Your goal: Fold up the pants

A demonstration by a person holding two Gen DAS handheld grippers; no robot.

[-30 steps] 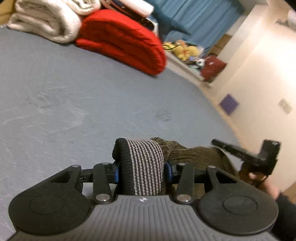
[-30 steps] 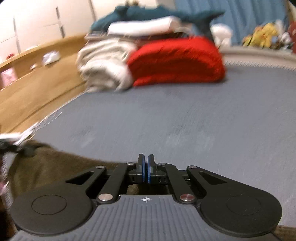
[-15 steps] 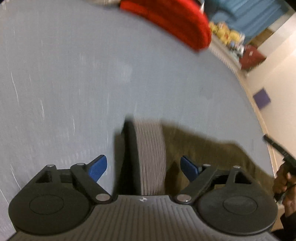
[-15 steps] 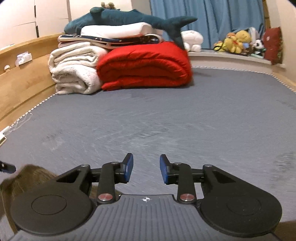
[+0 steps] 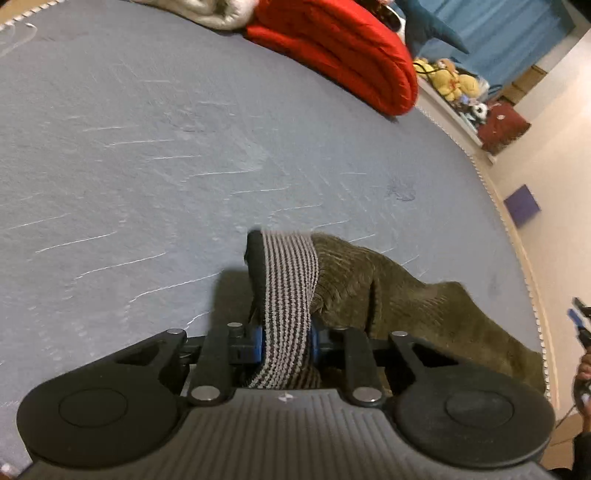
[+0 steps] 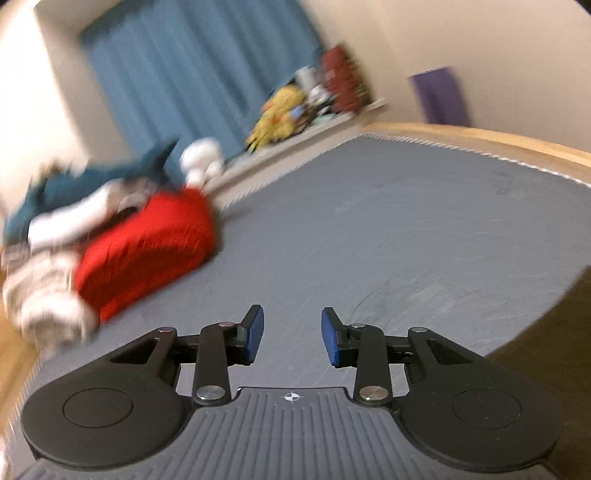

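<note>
Olive-brown pants (image 5: 424, 306) lie on the grey bed surface (image 5: 147, 166), trailing to the right edge. Their striped black-and-white waistband (image 5: 290, 280) stands up between my left gripper's fingers. My left gripper (image 5: 286, 339) is shut on that waistband. In the right wrist view my right gripper (image 6: 291, 334) is open and empty above the grey bed surface (image 6: 388, 240). A dark brown patch, probably the pants (image 6: 554, 350), shows at the right edge, apart from the fingers. The right gripper's tip (image 5: 578, 321) shows at the far right of the left wrist view.
A folded red quilt (image 5: 343, 48) and a white blanket (image 5: 207, 11) lie at the far end of the bed, with a blue plush shark (image 6: 92, 181) on top. Plush toys (image 5: 450, 79) sit on a ledge. The bed edge (image 5: 528, 266) runs along the right.
My left gripper, open half a second ago, has shut on the waistband again. My right gripper has opened wider, let go of the pants and swung its view to the right.
</note>
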